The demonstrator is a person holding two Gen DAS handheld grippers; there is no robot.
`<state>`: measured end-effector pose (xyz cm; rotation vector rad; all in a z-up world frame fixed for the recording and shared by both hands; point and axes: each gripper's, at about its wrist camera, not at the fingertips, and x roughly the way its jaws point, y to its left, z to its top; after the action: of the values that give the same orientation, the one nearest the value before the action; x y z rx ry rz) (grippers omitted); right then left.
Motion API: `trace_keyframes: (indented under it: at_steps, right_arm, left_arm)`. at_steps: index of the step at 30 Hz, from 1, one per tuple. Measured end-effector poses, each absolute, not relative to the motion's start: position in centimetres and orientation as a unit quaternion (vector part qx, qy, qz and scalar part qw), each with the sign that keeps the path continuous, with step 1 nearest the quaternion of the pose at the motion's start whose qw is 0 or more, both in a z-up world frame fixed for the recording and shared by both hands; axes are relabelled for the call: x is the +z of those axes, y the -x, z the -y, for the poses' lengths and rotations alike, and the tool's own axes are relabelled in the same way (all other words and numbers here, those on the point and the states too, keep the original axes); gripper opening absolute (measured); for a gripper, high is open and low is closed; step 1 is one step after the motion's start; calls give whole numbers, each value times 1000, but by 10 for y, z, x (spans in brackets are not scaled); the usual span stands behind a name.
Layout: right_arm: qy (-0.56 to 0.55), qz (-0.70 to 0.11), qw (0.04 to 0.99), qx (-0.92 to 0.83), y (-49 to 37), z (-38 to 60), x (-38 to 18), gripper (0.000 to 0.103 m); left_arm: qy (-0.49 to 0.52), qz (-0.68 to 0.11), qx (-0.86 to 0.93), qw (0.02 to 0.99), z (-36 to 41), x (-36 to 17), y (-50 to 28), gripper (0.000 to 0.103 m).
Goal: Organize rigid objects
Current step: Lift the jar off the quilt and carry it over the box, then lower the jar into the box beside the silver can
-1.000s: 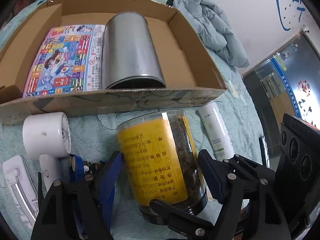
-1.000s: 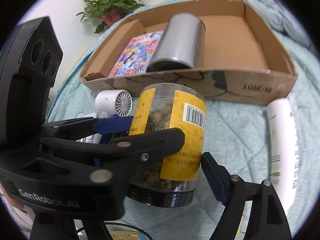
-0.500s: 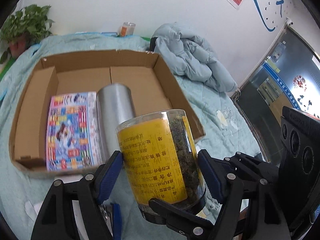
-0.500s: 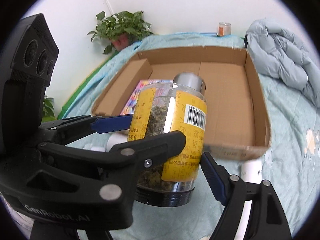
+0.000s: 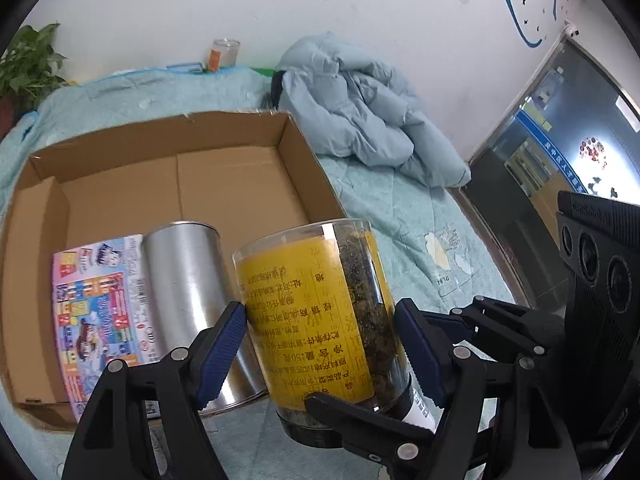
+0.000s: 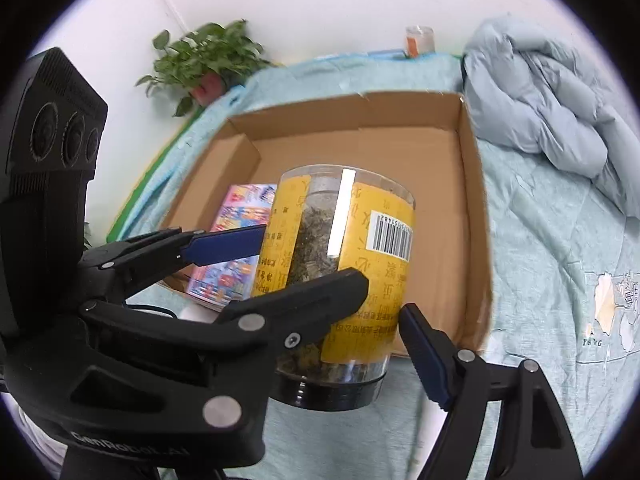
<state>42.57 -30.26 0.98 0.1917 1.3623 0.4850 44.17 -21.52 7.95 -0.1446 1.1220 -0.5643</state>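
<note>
Left gripper (image 5: pixel 320 344): its blue pads (image 5: pixel 222 350) press on both sides of the clear plastic jar with a yellow label and a black lid (image 5: pixel 320 320).
Right gripper (image 6: pixel 372 320): its jaws are closing, with the jar (image 6: pixel 348 264) between them. One black finger (image 6: pixel 296 316) lies across the jar's front. The blue pad on the other side (image 6: pixel 424 356) sits just beside the jar. Whether it touches cannot be told.
Jar: it is held up in the air, tilted, lid end toward the grippers, above the near edge of the box.
Brown cardboard box (image 5: pixel 240 168): it lies open on the light green blanket (image 5: pixel 400 216).
Inside the box: a shiny silver metal can (image 5: pixel 188 300) lies on its side. A flat colourful picture box (image 5: pixel 100 312) lies touching the can.
Far side: a puffy light blue coat (image 5: pixel 368 112) is piled by the white wall. A green potted plant (image 6: pixel 204 64) stands in the corner.
</note>
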Motion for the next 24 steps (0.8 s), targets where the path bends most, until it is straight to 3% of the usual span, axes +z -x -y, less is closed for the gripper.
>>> trace_keyframes:
  at_steps: [4, 6, 7, 10, 13, 16, 17, 18, 20, 24]
  right_arm:
    - [-119, -629, 731, 236, -436, 323, -3, 67]
    - [-110, -622, 737, 242, -441, 321, 2, 52]
    - [-102, -621, 735, 254, -443, 315, 4, 48]
    - [-62, -636, 731, 240, -447, 301, -11, 47]
    - [-95, -646, 721, 229, -449, 315, -25, 46]
    - [-119, -647, 715, 238, -447, 333, -24, 46]
    - [-118, -648, 713, 240, -448, 336, -24, 46]
    - [-118, -652, 709, 242, -449, 339, -26, 49]
    - [-123, -660, 698, 247, -453, 342, -30, 54]
    - [-118, -683, 672, 262, -455, 333, -40, 55]
  left_arm:
    - [98, -550, -256, 789, 219, 56, -463, 70]
    - [114, -551, -254, 787, 218, 53, -474, 14]
    - [116, -557, -250, 783, 219, 52, -480, 12]
    - [106, -572, -231, 780, 221, 41, -491, 12]
    - [118, -574, -221, 780, 209, 36, -492, 13]
    - [105, -566, -215, 789, 197, 38, -490, 44]
    - [109, -564, -213, 790, 192, 36, -490, 61]
    - [113, -565, -213, 789, 188, 35, -490, 68]
    - [127, -569, -223, 781, 183, 29, -493, 68]
    - [150, -586, -258, 754, 186, 19, -503, 68]
